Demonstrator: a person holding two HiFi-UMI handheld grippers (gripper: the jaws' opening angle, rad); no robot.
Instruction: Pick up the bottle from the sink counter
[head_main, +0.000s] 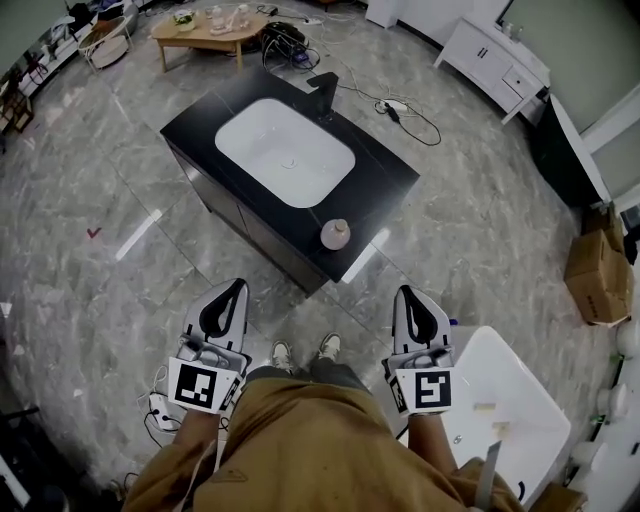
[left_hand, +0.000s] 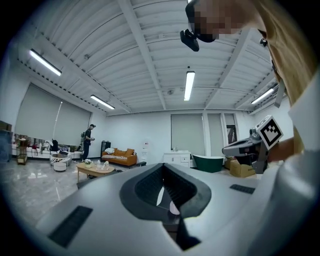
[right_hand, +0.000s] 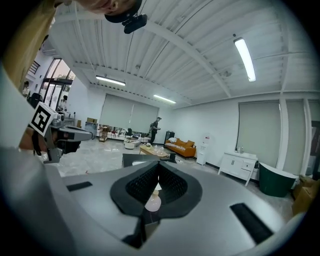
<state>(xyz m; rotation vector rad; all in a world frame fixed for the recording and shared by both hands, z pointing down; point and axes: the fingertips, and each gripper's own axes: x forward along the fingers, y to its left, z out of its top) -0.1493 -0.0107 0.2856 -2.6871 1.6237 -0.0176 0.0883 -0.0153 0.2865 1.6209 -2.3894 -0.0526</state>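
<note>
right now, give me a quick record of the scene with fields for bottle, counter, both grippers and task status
bottle: upright on the sink counter corner nearest the person, untouched
sink counter: black top, white basin, black faucet at the far side
left gripper: jaws together, empty, short of the counter
right gripper: jaws together, empty, short of the counter
task status: bottle not yet picked up
</note>
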